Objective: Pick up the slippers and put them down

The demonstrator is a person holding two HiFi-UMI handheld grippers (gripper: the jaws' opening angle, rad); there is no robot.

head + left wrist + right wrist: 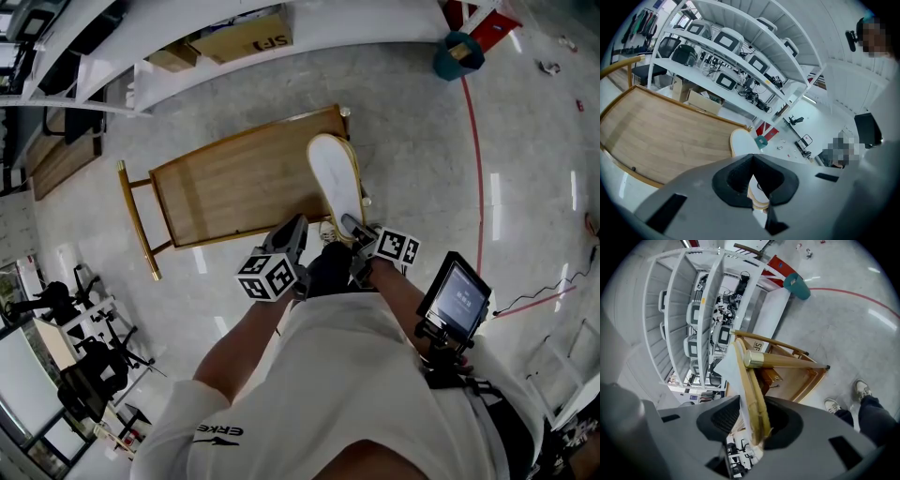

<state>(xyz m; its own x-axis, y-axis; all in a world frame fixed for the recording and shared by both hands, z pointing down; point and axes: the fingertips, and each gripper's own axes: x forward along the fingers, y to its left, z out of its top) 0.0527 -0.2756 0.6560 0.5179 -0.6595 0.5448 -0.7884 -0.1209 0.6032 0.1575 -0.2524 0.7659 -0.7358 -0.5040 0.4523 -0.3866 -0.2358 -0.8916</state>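
Observation:
White-soled slippers with tan rims [336,183] lie on the right end of a wooden table [234,178], heel toward me. In the right gripper view two tan rims show side by side, so the slippers [752,394] are stacked and seen edge-on. My right gripper [750,423] has them between its jaws, resting against the right pad with a slit of space at the left pad. In the head view it [352,230] is at the heel. My left gripper [302,232] hovers just left of the heel; its fingertips meet [752,161], with the slipper [743,140] showing beyond them.
The table [656,131] has gold legs [783,361]. White shelving [281,28] with monitors [726,40] and a cardboard box [248,37] runs behind it. A teal bin [457,52] and a red floor line [478,159] are at the right. My shoes [862,390] stand near the table.

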